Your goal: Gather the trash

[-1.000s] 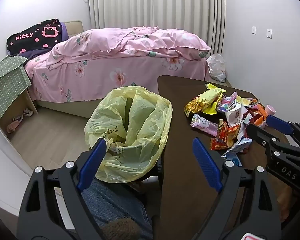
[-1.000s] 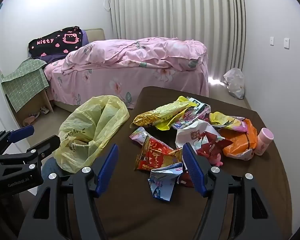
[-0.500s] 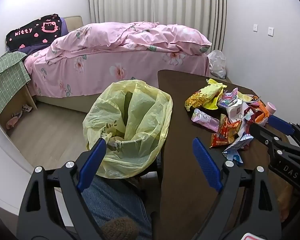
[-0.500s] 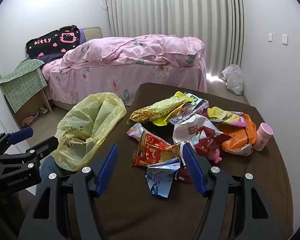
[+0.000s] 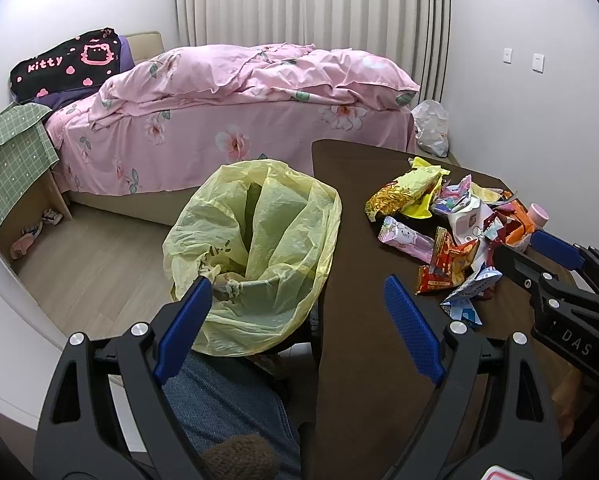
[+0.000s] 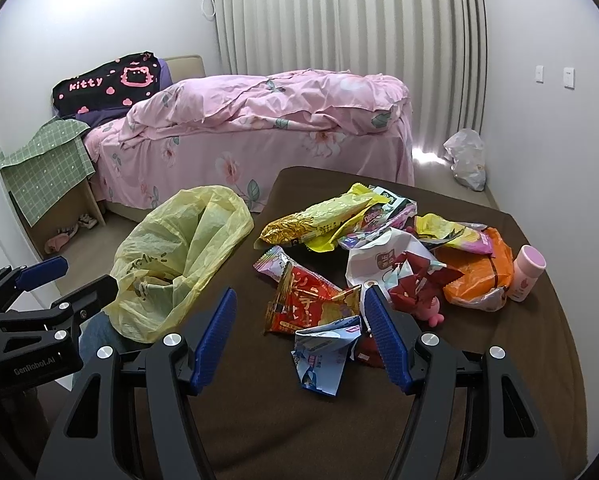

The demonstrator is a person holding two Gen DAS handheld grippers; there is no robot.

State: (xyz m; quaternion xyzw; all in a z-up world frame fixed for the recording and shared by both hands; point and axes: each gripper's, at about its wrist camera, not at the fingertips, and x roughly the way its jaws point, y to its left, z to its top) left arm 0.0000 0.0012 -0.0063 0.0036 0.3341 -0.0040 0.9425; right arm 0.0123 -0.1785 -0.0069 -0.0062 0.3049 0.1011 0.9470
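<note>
Both grippers [image 5: 295,320] [image 6: 299,332] gape empty; wrappers [image 6: 311,308] beside yellow bag [image 6: 179,256]

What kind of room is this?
Most likely a bedroom. There's a bed with a pink flowery cover, long curtains behind it, and a brown table piled with snack wrappers.

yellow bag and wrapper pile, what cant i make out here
- Yellow bag: its bottom is hidden by its own folds, both views.
- Bag's support: hidden by the plastic.
- Wrapper pile: lower wrappers are covered by upper ones.
- Pink bottle: label too small.
</note>
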